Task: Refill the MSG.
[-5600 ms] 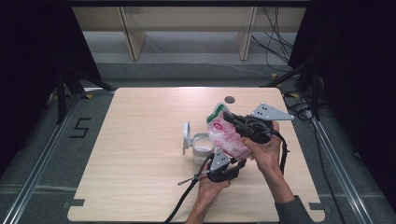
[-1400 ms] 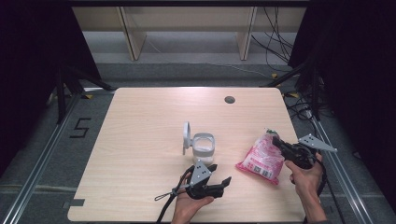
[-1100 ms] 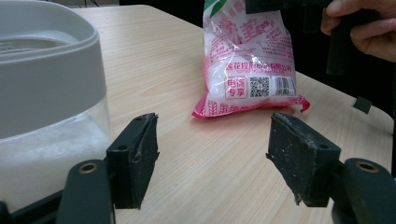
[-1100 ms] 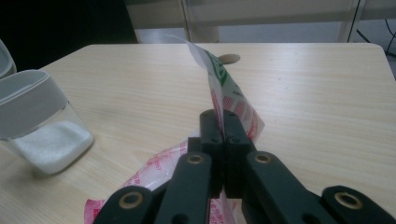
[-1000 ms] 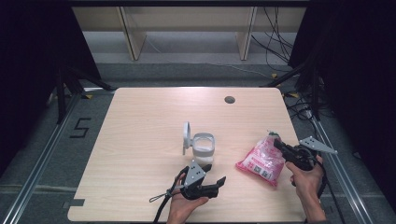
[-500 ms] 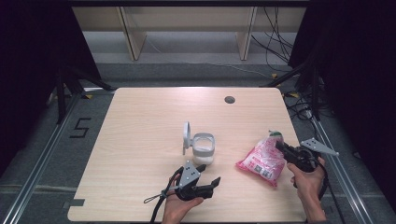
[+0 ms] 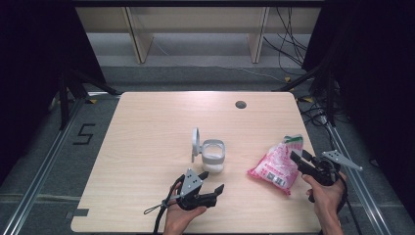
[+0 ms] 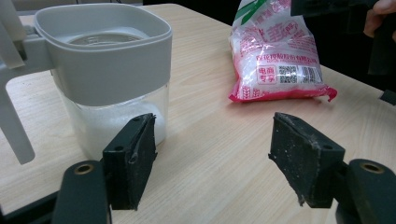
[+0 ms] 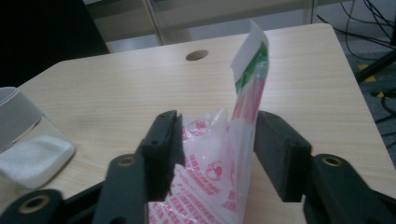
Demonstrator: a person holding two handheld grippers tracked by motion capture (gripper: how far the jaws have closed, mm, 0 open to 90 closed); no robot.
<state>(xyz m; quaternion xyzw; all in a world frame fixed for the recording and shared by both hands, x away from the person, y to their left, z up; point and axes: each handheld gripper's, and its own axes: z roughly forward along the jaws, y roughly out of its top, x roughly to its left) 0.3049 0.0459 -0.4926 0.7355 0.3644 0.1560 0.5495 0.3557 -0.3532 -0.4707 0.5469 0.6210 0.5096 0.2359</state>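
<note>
On my left, my left claw [image 7: 215, 188] sits low over the near edge of the desk [image 7: 147, 127], held in a hand [image 7: 178, 218] that comes in from the bottom; its jaws stand wide apart and grasp nothing. Through the left gripper view I look between those jaws at bare wood, with the container [image 8: 105, 70] just beyond the left jaw. The container is a clear square jar with a grey collar, holding a white granular fill low inside, and its grey lid [image 7: 195, 144] stands flipped up on the far-left side in the high view. It sits near the middle of the desk, apart from both claws. Further right lies the pink-and-white printed bag [image 7: 276, 164], resting on the desk with its green-striped top [image 7: 294, 140] pointing toward the far right edge. My right claw [image 7: 296, 157] is at that bag, held by the right hand [image 7: 325, 193]. In the right gripper view the jaws sit on either side of the bag's upper part, with the plastic bunched between them; the left jaw looks to touch it, but I cannot tell whether the grip is clenched. A dark round hole [image 7: 240, 104] marks the far side of the desk.
</note>
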